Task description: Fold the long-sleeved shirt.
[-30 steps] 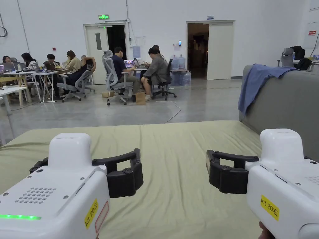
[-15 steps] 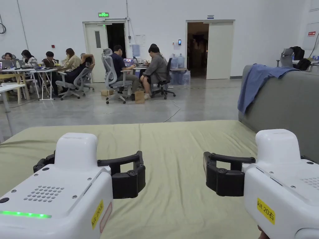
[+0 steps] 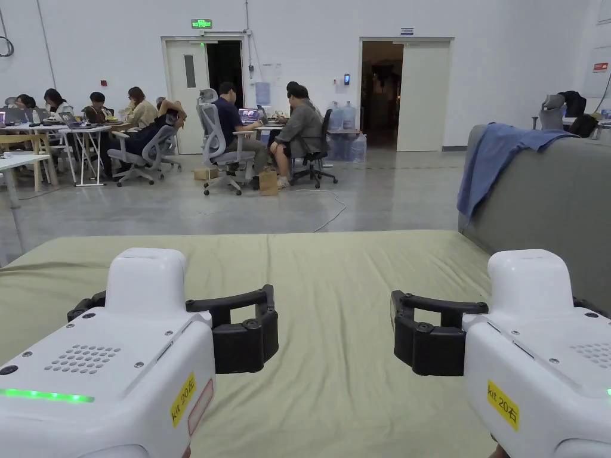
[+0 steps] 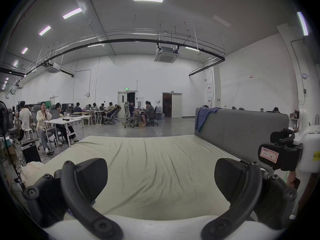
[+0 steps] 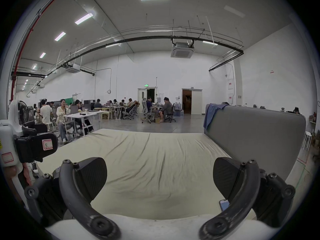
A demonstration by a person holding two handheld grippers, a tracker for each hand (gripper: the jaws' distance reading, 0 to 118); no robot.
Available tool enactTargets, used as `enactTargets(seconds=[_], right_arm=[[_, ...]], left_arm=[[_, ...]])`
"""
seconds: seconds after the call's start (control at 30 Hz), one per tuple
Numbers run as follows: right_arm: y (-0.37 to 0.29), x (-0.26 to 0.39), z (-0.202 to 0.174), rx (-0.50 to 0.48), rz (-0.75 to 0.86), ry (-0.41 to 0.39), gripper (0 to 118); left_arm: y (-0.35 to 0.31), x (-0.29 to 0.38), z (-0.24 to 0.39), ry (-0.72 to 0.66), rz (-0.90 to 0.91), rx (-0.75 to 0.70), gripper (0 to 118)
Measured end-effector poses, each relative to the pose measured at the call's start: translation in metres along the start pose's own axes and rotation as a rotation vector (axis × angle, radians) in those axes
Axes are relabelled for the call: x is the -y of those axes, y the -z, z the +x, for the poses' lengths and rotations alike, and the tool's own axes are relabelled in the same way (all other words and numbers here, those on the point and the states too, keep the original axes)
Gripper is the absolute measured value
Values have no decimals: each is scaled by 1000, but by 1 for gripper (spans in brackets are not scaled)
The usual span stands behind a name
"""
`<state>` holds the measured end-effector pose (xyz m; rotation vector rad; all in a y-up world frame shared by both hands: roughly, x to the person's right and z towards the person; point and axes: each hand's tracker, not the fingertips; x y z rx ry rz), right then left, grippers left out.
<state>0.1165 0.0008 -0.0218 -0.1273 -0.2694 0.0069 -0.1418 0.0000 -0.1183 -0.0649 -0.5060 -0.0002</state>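
A blue long-sleeved shirt (image 3: 492,155) hangs over the top left corner of a grey padded headboard (image 3: 549,197), to the right of the bed; it also shows in the left gripper view (image 4: 201,117) and the right gripper view (image 5: 212,113). My left gripper (image 3: 170,301) and right gripper (image 3: 507,304) hover side by side over the near part of the pale green bed sheet (image 3: 334,268), well short of the shirt. Both stand open with nothing between the jaws, as seen for the left gripper (image 4: 161,171) and the right gripper (image 5: 160,171) in their own views.
The sheet is bare and lightly wrinkled. A phone-like flat thing (image 5: 224,204) lies near the right jaw. Beyond the bed's far edge is open concrete floor (image 3: 382,197), then several people seated at tables and office chairs (image 3: 221,149). A white stool (image 5: 307,139) stands right of the headboard.
Both grippers stay open over the near part of the bed. The left one has edged slightly right and forward; the head camera shifted a little.
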Motion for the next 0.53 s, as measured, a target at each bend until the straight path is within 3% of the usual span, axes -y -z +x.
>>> enactTargets(seconds=[0.53], right_arm=[[6,4,-3,31,-14,9,118]], left_arm=[[0,4,1,9,-1,1,118]])
